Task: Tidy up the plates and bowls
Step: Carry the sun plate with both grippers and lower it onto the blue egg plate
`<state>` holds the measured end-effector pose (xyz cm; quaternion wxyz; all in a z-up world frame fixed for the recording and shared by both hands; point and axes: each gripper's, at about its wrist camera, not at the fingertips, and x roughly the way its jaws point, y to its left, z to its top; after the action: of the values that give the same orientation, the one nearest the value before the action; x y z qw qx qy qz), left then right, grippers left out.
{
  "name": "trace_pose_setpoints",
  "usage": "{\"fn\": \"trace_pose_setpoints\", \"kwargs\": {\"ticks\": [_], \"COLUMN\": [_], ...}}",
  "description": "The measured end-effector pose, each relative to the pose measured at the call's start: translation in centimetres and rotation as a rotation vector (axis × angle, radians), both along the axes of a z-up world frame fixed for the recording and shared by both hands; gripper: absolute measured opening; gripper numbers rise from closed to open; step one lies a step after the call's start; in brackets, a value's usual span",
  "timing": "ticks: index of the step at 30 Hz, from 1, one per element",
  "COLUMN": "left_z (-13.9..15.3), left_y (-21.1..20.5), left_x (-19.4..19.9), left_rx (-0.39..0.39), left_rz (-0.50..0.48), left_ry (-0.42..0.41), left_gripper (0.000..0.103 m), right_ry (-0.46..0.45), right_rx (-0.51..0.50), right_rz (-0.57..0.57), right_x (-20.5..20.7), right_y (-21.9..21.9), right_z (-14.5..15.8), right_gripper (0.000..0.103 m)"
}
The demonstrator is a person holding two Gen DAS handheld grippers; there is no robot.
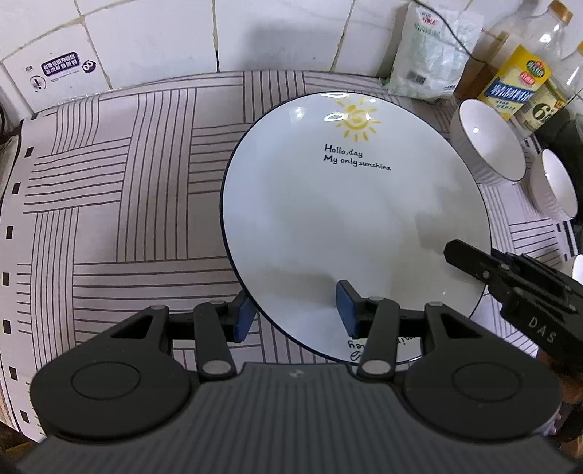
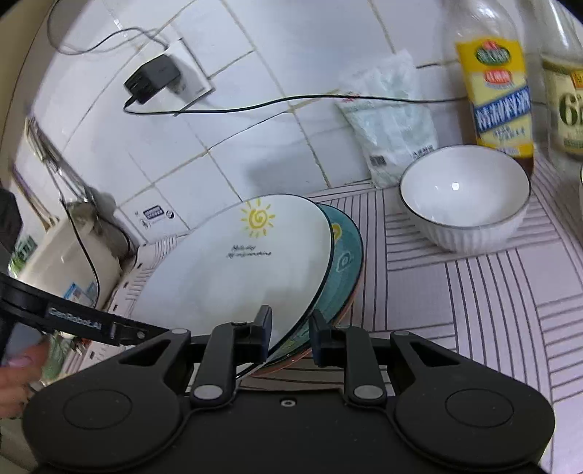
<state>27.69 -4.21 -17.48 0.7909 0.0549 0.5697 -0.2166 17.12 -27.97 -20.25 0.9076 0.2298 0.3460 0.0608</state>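
While the white sun plate (image 1: 346, 218) is lying on top of the teal plate (image 2: 344, 262), both grippers are working at its near rim; the stack is sitting tilted on the striped tabletop (image 1: 120, 189), with one more reddish rim peeking out at the very bottom in the right wrist view.

The left gripper (image 1: 295, 313) is spread wide, with one blue pad on each side of the plate's rim and not squeezing it. The right gripper (image 2: 289, 337) is partly closed around the edges of the stacked plates; I cannot tell if its pads are really pinching or just sitting close, because the rims are hiding the touch.

To do this step well, I think the plates are needing a slow, even grip low on the rim; a fast squeeze could be making the top plate slide, since it is shiny and leaning.

Looking at room to move: the left side of the tabletop is open and wide, so that is looking like the safe way to carry or push the stack. The right side is crowded; a white bowl (image 2: 464, 197) is standing near the plates, a second bowl (image 1: 554, 186) is beside it, and tall bottles (image 2: 495, 84) and a soft bag (image 2: 393, 120) are waiting by the tiled wall (image 1: 164, 32) behind.
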Motion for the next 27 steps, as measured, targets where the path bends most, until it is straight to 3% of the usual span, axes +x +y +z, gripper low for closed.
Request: {"fn": "trace_pose_setpoints", "kwargs": {"ticks": [9, 15, 27], "left_z": [-0.4, -0.8, -1.0], "left_y": [-1.2, -1.9, -2.3], "left_x": [0.8, 1.2, 1.3], "left_rx": [0.034, 0.056, 0.075], "left_rz": [0.001, 0.016, 0.015], "left_ry": [0.013, 0.027, 0.003], "left_gripper": [0.046, 0.046, 0.046], "right_ry": [0.044, 0.107, 0.120], "right_rx": [-0.078, -0.181, -0.479], "right_rz": [-0.015, -0.039, -0.034], "right_x": [0.5, 1.6, 2.6], "right_y": [0.8, 2.0, 5.3], "right_z": [-0.2, 0.3, 0.9], "right_gripper": [0.027, 0.029, 0.033]}}
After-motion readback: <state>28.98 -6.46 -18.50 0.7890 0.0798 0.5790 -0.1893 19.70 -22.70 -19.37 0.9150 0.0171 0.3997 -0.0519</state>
